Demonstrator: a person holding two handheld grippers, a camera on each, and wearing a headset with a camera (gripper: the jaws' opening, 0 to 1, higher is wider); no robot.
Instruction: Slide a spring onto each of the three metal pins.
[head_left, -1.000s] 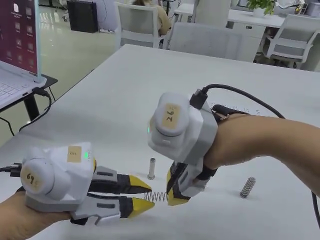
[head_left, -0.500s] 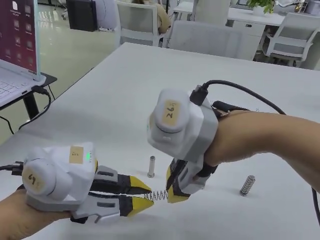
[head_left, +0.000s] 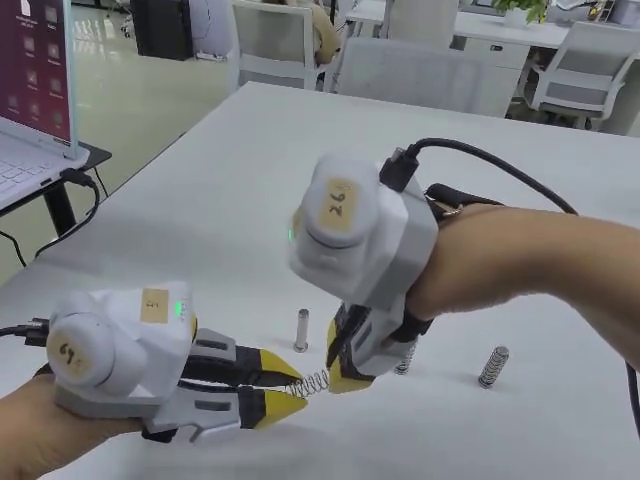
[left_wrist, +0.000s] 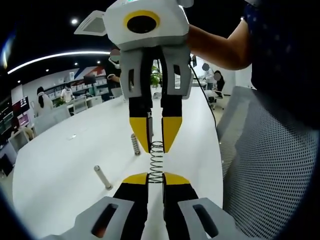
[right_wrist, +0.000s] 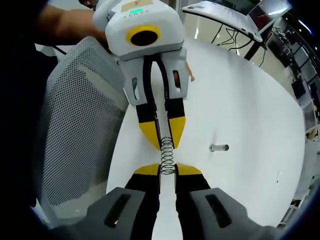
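Here, on the wide white bench (head_left: 230, 170), the left claw (head_left: 300, 390) and the right claw (head_left: 342, 378) meet tip to tip. Each is pinched nearly closed on one end of a thin silver coil spring (head_left: 315, 382) spanning the gap between them. A short bare metal pin (head_left: 301, 331) stands upright just behind it, not touching. A second coil spring (head_left: 493, 367) stands farther right.

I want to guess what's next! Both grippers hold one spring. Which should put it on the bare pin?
Probably right. The right gripper points down beside the upright pin, so it could lower the spring over it; the left gripper lies nearly flat.
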